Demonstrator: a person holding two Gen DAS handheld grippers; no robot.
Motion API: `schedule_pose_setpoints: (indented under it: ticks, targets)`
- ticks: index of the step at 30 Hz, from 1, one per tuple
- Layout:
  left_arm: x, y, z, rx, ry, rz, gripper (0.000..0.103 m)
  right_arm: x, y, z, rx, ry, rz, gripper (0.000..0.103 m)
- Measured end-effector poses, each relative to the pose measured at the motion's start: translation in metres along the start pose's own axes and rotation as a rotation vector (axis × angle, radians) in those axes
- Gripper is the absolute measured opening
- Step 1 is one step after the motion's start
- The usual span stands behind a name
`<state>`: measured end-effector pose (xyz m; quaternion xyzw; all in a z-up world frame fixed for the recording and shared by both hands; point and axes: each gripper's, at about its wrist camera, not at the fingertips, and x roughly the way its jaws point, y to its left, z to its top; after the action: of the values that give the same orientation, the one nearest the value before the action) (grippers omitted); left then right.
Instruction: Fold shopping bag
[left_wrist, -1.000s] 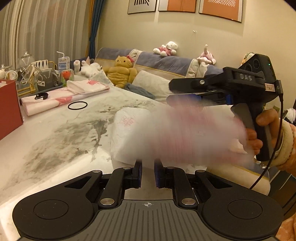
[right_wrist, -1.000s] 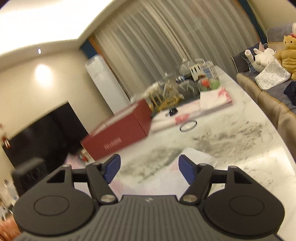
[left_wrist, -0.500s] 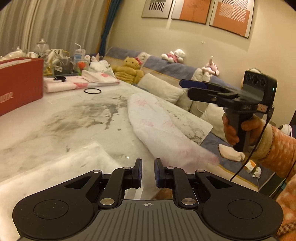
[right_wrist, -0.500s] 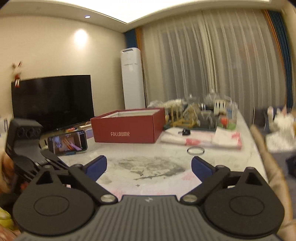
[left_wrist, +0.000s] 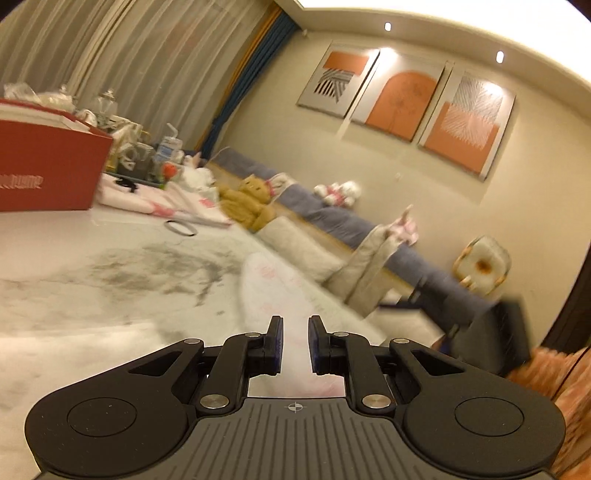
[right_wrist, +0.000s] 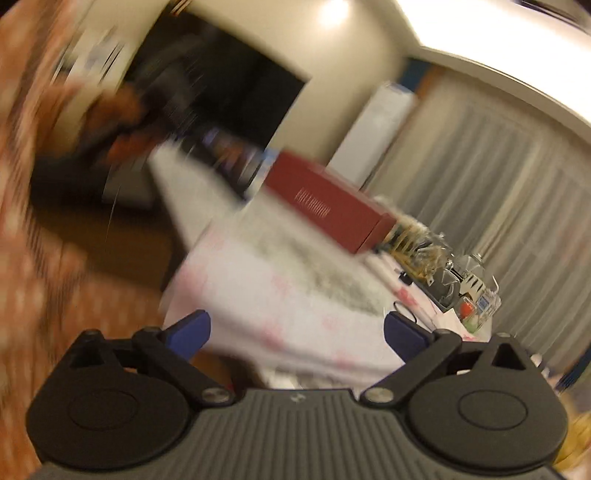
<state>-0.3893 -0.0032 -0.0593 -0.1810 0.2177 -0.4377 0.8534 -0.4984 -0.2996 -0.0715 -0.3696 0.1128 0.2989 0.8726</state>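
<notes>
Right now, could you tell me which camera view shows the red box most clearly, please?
The left wrist view shows the red box best: it stands sharp on the marble table at the left edge, though cropped. The right wrist view shows the whole box, tilted and smeared by motion blur, its lettering unreadable.

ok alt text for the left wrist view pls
The left gripper, its jaws a narrow gap apart, points along a white shopping bag with pink print lying on a marble table. A red cardboard box stands at left, a grey sofa with plush toys behind.
</notes>
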Motion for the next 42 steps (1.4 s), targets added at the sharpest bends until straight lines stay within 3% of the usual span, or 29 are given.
schedule_pose_setpoints:
  ticks: [4,5,6,7,8,9,12,13,14,15,19,21,25,26,28,33,35,38,40,42]
  targets:
    - [0.021,0.002,0.009,-0.113,-0.076,-0.127,0.017,0.017,0.034,-0.001,-0.209,0.025,0.018,0.102]
    - [0.026,0.001,0.011,-0.123,-0.087,-0.137,0.030,0.023,0.038,0.001,-0.230,0.009,0.015,0.102]
    - [0.029,-0.002,0.013,-0.112,-0.094,-0.133,0.050,0.031,0.041,0.004,-0.242,-0.007,0.005,0.095]
    - [0.030,-0.005,0.016,-0.086,-0.099,-0.116,0.061,0.039,0.041,0.007,-0.241,-0.019,0.004,0.088]
    - [0.030,-0.010,0.018,-0.052,-0.104,-0.090,0.076,0.045,0.039,0.010,-0.226,-0.023,0.014,0.074]
    - [0.029,-0.014,0.020,-0.017,-0.105,-0.067,0.081,0.050,0.035,0.014,-0.194,-0.019,0.041,0.058]
    - [0.020,-0.022,0.030,0.087,-0.087,-0.003,0.081,0.058,0.017,0.020,-0.041,-0.008,0.169,0.022]
    - [0.019,-0.023,0.033,0.118,-0.080,0.029,0.081,0.059,0.010,0.020,0.019,-0.009,0.216,0.016]
    - [0.018,-0.024,0.039,0.156,-0.068,0.062,0.081,0.058,0.004,0.021,0.073,-0.023,0.252,0.005]
    - [0.021,-0.026,0.043,0.202,-0.049,0.094,0.081,0.055,-0.002,0.022,0.116,-0.048,0.273,0.002]
    - [0.057,-0.045,0.051,0.535,0.110,0.281,0.081,0.045,-0.019,0.028,0.195,-0.122,0.300,0.002]
    - [0.084,-0.047,0.051,0.641,0.217,0.294,0.081,0.043,-0.016,0.032,0.147,-0.116,0.284,0.002]
    - [0.129,-0.046,0.039,0.739,0.421,0.232,0.081,0.045,-0.004,0.035,0.108,-0.102,0.278,0.002]
    - [0.136,-0.049,0.032,0.780,0.459,0.247,0.081,0.044,-0.003,0.035,0.101,-0.099,0.269,0.002]
    - [0.142,-0.052,0.020,0.844,0.501,0.269,0.081,0.044,-0.001,0.035,0.094,-0.093,0.240,0.002]
    - [0.152,-0.050,0.025,0.919,0.483,0.276,0.081,0.059,-0.001,0.033,0.206,-0.062,0.199,0.002]
    - [0.158,-0.044,0.038,0.895,0.488,0.294,0.081,0.076,0.005,0.036,0.250,-0.034,0.172,0.002]
    - [0.141,-0.045,0.067,0.788,0.403,0.287,0.081,0.096,0.006,0.044,0.332,-0.004,0.099,0.004]
    - [0.124,-0.046,0.079,0.671,0.357,0.209,0.081,0.104,0.000,0.044,0.422,0.003,0.070,0.017]
    - [0.111,-0.043,0.077,0.550,0.351,0.106,0.081,0.102,-0.006,0.038,0.490,-0.033,0.103,0.047]
